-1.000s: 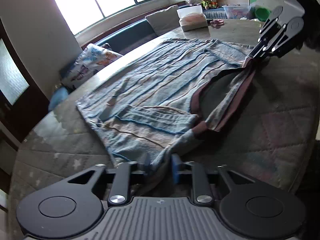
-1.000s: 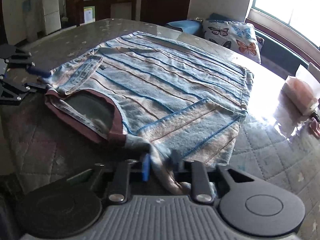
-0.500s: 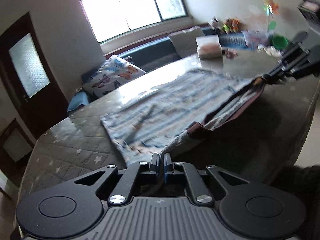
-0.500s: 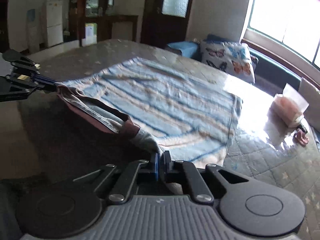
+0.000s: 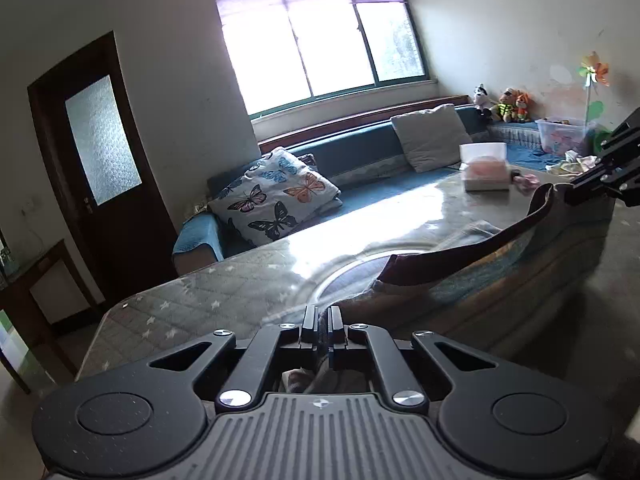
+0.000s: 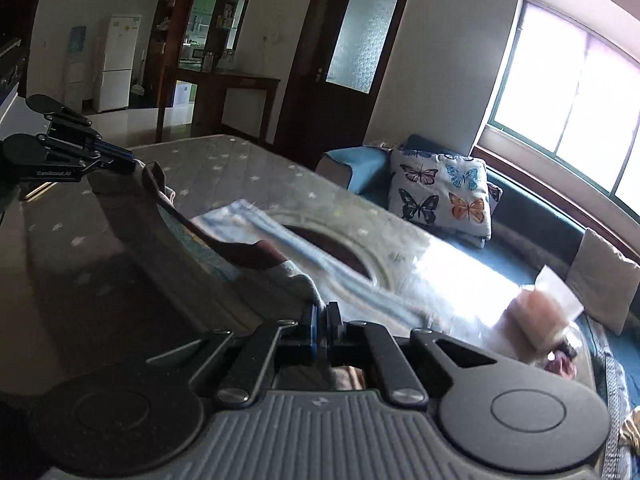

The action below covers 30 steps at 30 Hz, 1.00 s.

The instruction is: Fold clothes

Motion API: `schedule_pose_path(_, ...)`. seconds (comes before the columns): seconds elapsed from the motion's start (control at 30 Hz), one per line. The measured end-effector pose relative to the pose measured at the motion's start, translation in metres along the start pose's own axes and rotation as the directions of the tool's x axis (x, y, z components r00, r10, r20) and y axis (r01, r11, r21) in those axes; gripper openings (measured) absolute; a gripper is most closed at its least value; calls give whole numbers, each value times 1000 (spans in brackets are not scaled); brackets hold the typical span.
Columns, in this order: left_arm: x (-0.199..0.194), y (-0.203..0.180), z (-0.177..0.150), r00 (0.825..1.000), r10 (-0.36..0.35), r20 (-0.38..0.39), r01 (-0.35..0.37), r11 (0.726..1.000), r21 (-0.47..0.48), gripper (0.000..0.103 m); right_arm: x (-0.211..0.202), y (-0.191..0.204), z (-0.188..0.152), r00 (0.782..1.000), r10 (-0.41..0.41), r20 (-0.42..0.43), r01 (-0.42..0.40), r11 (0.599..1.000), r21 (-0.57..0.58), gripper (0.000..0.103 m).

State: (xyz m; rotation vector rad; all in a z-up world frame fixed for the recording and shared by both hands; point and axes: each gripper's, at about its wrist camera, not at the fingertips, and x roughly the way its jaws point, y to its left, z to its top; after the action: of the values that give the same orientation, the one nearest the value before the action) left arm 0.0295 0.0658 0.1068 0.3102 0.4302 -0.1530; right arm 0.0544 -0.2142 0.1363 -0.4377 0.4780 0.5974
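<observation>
A blue and tan striped garment with a dark maroon band hangs stretched in the air between my two grippers, above the quilted table. My left gripper is shut on one end of it. My right gripper is shut on the other end. The garment also shows in the right wrist view, with its lower part still trailing on the table. The right gripper shows at the right edge of the left wrist view, and the left gripper at the left of the right wrist view.
A tissue box and a small pink item sit on the far side of the table. A sofa with a butterfly cushion runs behind the table under the window. A dark door stands beyond.
Both grippers closed on the garment's near edge and lifted it up off the table. The garment went from lying flat to hanging between them.
</observation>
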Motion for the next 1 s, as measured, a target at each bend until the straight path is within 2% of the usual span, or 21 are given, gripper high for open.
schedule_pose_path(0.23,97,20,24,996,12,-87,-9,1000,25,4,84,-39,25,997,-13,-70,13,1000,4,3)
schedule_pose_path(0.33,136,29,24,991,22,-134,-20,1000,16,1,121,-50,24,994,-12,-113,13,1000,10,3)
schedule_pose_path(0.5,189,47,15,976,12,-219,-24,998,-51,0,172,-63,13,987,-5,-162,13,999,46,4)
schedule_pose_path(0.6,197,56,7,964,-56,-258,22,991,-134,1,196,-66,3,981,-7,-193,19,998,59,3)
schedule_pose_path(0.67,194,55,0,960,-63,-274,26,990,-136,5,205,-68,-6,977,3,-214,12,997,73,4)
schedule_pose_path(0.8,186,52,-12,949,-76,-306,34,990,-140,7,214,-72,-19,969,35,-245,-11,995,98,4)
schedule_pose_path(0.87,184,53,-17,943,-75,-323,29,989,-146,19,216,-73,-23,964,57,-258,-27,993,118,7)
schedule_pose_path(0.9,183,54,-19,942,-67,-329,19,989,-147,30,218,-74,-25,963,65,-263,-33,992,124,10)
schedule_pose_path(0.93,183,55,-21,940,-59,-336,9,989,-149,33,219,-75,-27,961,72,-268,-38,991,127,15)
schedule_pose_path(1.0,184,56,-22,936,-69,-346,14,987,-159,33,220,-78,-30,957,89,-276,-51,989,140,17)
